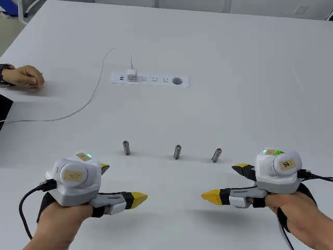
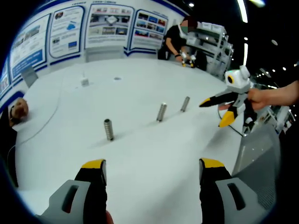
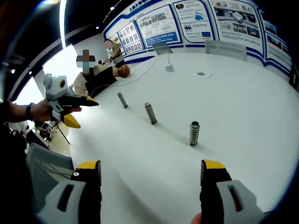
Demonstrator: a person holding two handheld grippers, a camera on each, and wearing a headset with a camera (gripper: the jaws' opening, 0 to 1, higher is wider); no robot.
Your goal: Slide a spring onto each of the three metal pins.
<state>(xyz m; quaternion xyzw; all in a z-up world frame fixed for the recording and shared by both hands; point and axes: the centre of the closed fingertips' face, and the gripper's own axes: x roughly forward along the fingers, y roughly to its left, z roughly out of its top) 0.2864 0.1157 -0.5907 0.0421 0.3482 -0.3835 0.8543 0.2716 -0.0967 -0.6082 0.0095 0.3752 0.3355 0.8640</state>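
Note:
Three upright metal pins stand in a row on the white table, each with a coil spring around it: the left pin [image 1: 126,148], the middle pin [image 1: 177,152] and the right pin [image 1: 216,155]. My left gripper [image 1: 122,183] hovers in front of the row at the lower left, open and holding nothing. My right gripper [image 1: 225,181] mirrors it at the lower right, also open with nothing between its yellow tips. In the left gripper view the pins [image 2: 108,129] [image 2: 161,112] [image 2: 185,103] lie ahead of my left gripper [image 2: 153,164]. The right gripper view shows them [image 3: 194,133] [image 3: 150,113] [image 3: 122,100] beyond my right gripper [image 3: 150,165].
A white power strip [image 1: 150,79] with a plugged charger and a long cable lies further back. A person's hand [image 1: 23,76] rests on the table's left edge. Bare tabletop [image 1: 171,208] separates the two grippers. A grey chair [image 3: 46,172] stands beside the table.

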